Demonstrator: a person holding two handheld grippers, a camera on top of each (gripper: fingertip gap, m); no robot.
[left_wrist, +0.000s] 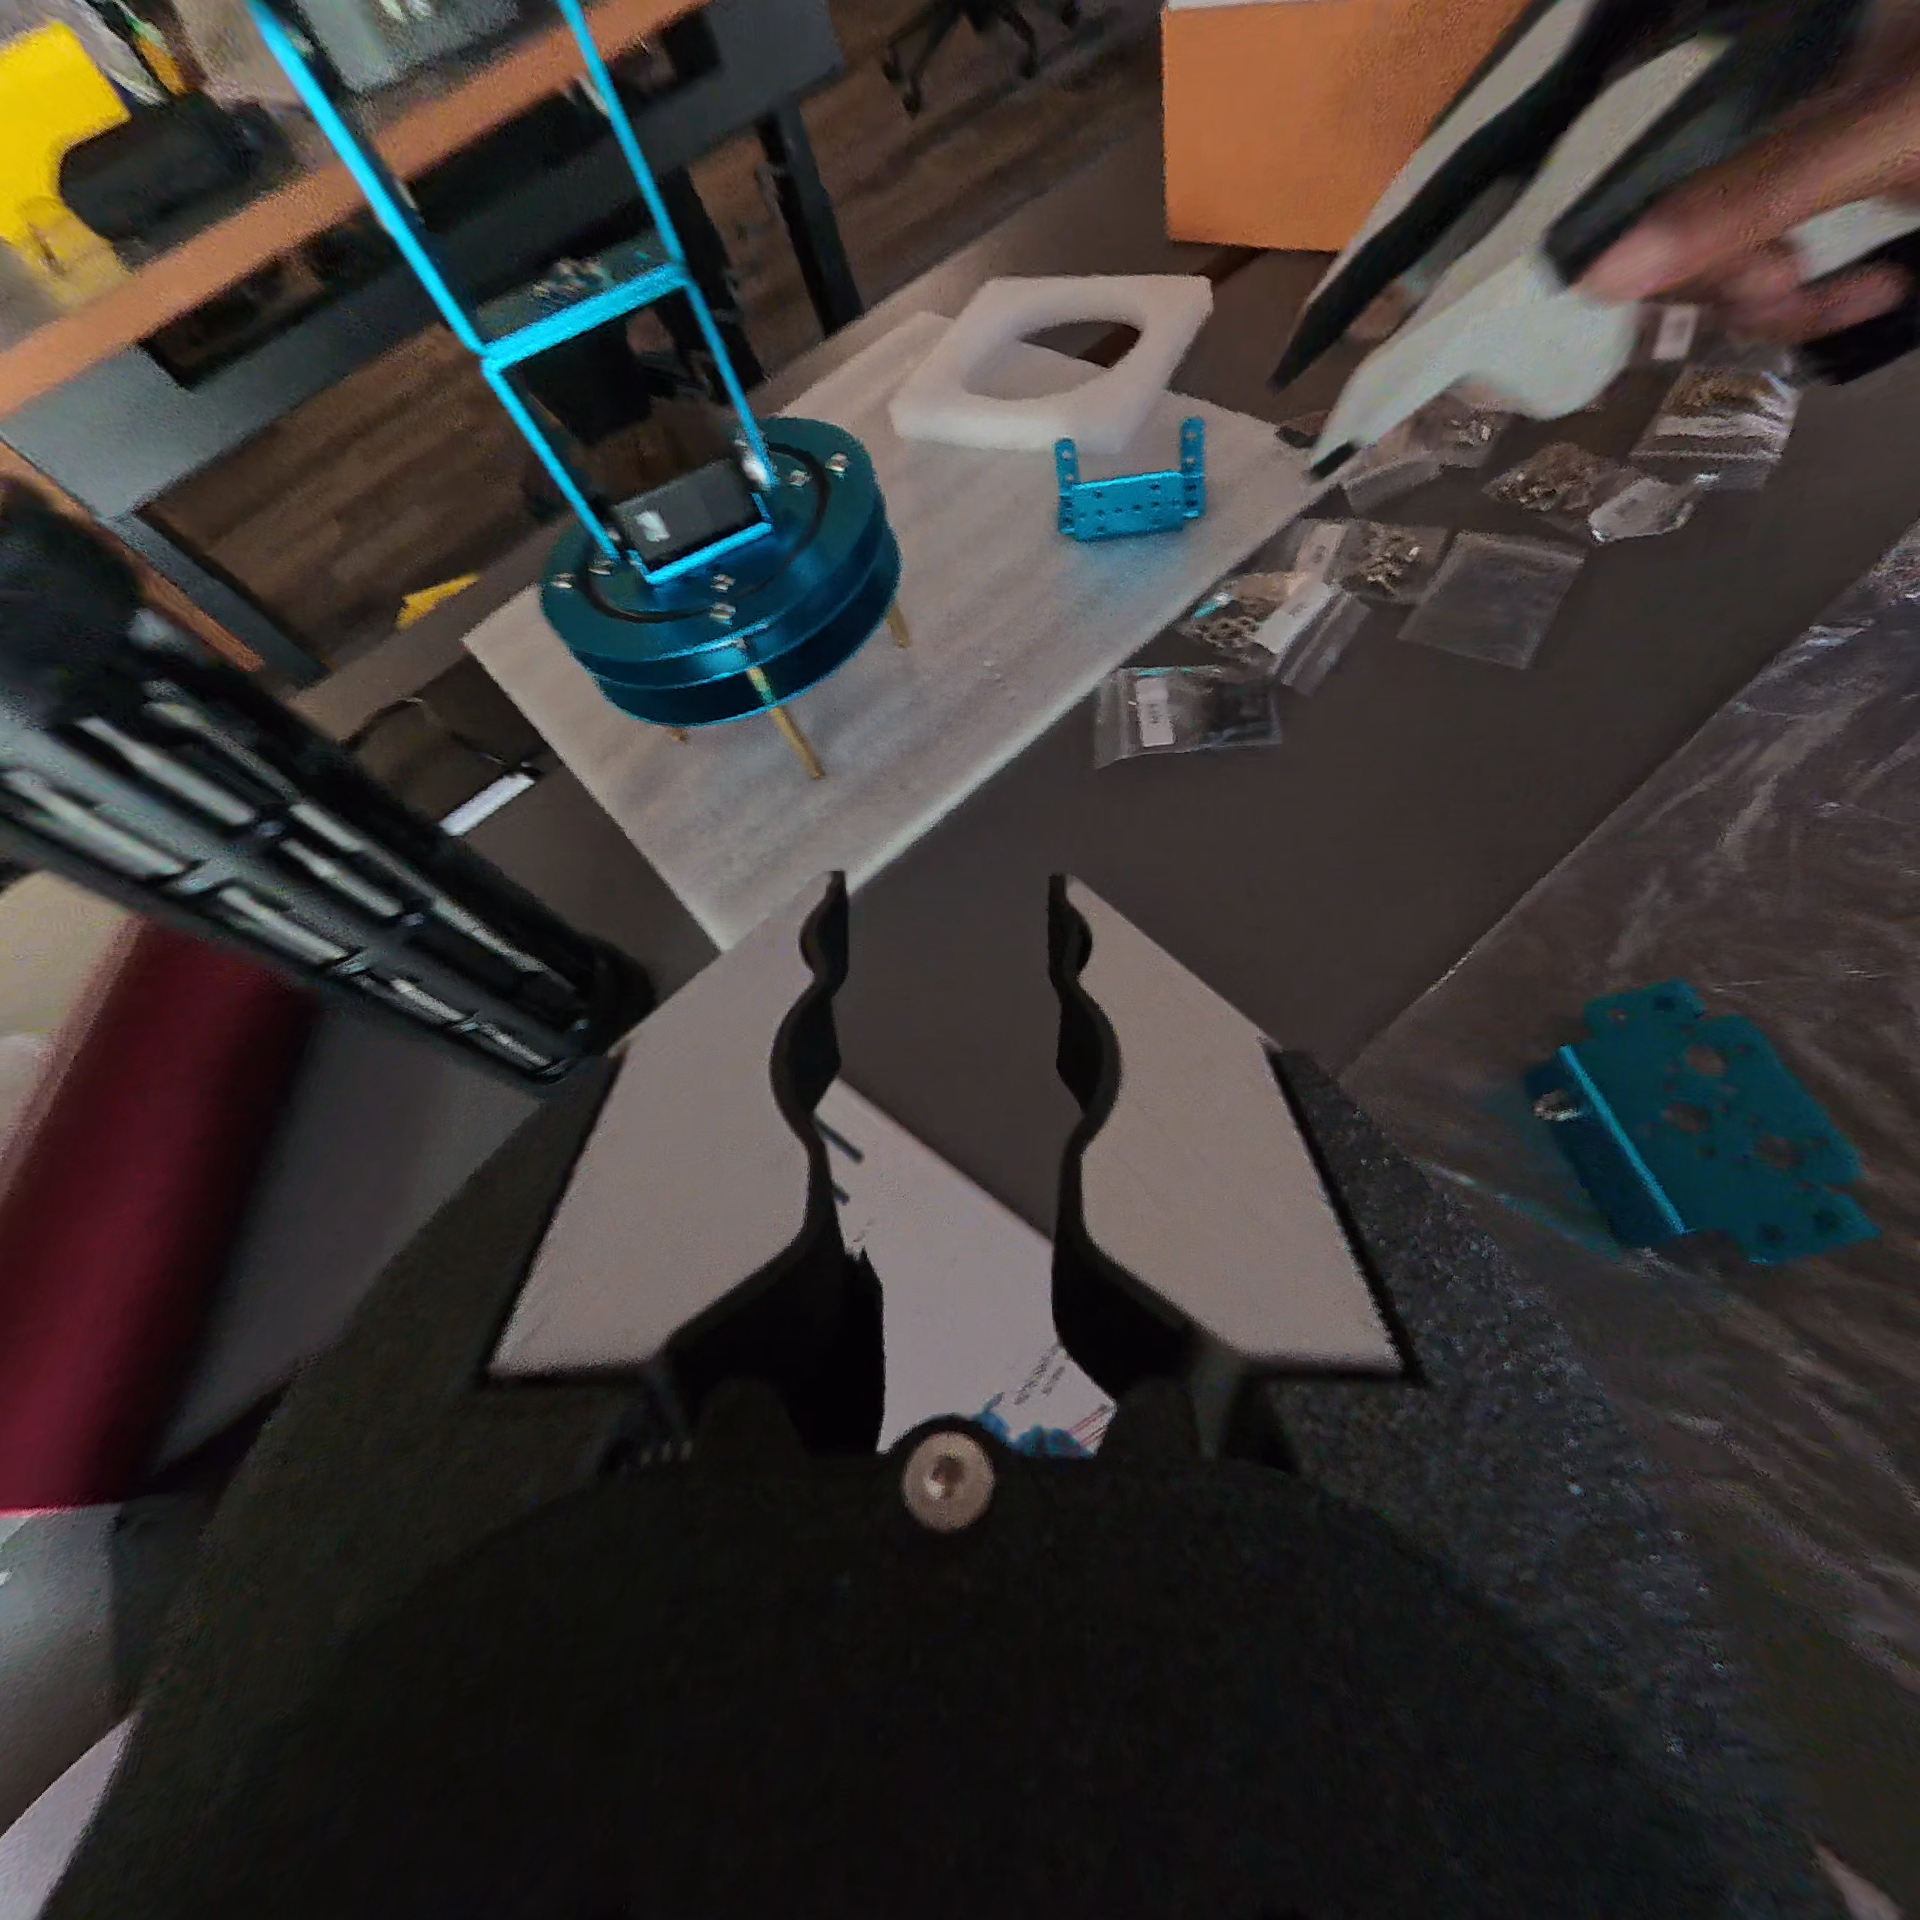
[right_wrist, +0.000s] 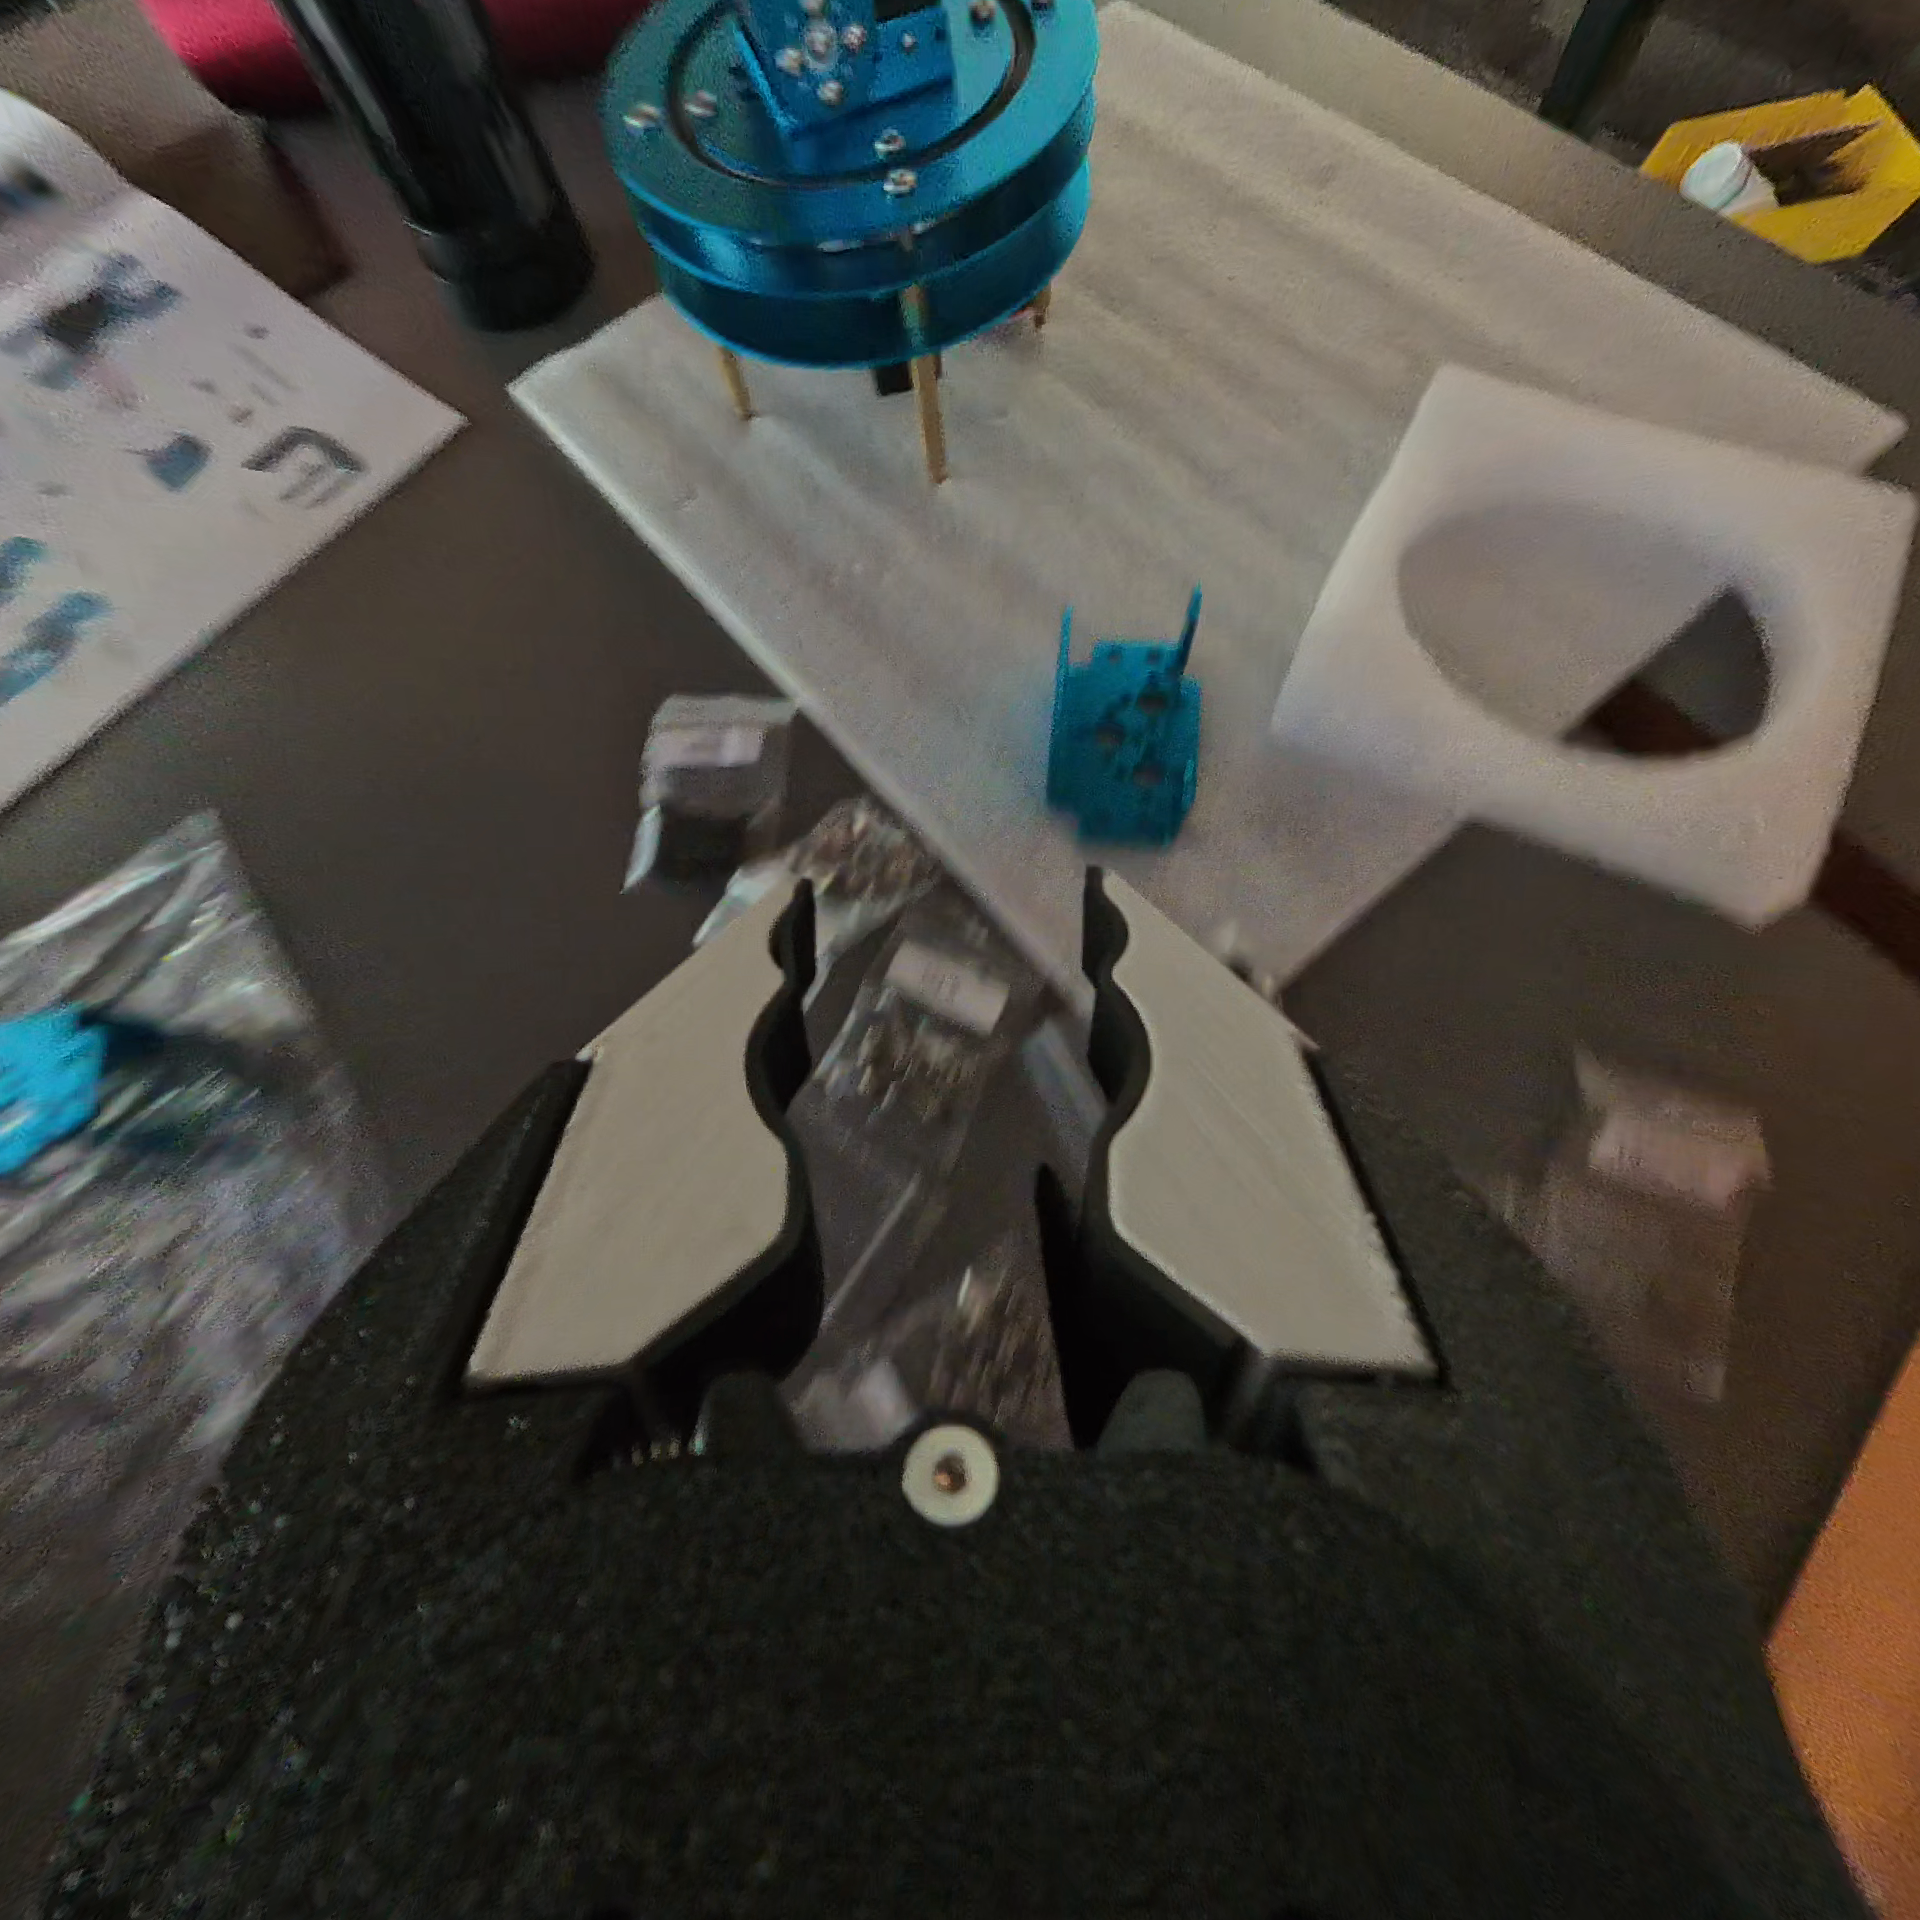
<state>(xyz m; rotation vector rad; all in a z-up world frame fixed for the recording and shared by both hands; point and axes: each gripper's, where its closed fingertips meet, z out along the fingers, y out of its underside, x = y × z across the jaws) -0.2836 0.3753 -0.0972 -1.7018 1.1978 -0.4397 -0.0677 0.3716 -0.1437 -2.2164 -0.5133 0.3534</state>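
My left gripper (left_wrist: 945, 894) is open and empty, held above the dark table near the front edge of a white foam sheet (left_wrist: 997, 623). A blue round base on brass legs (left_wrist: 727, 603) with a tall blue frame stands on that sheet. A small blue U-bracket (left_wrist: 1127, 488) stands on the sheet further right. My right gripper (right_wrist: 945, 894) is open and empty above small clear bags of hardware (right_wrist: 914, 1049), just short of the U-bracket (right_wrist: 1127, 727). The right gripper also shows blurred at the top right of the left wrist view (left_wrist: 1320, 416). The base also shows in the right wrist view (right_wrist: 852, 187).
A white foam block with a round hole (left_wrist: 1060, 353) (right_wrist: 1579, 665) lies on the sheet. Several hardware bags (left_wrist: 1475, 551) lie on the table. A blue perforated plate (left_wrist: 1704, 1132) rests on clear plastic. A printed sheet (right_wrist: 156, 468), a black cylinder (right_wrist: 468, 156) and a yellow box (right_wrist: 1808, 177) are around. The U-bracket (right_wrist: 1127, 727) lies around 8 cm away from my right fingertips.
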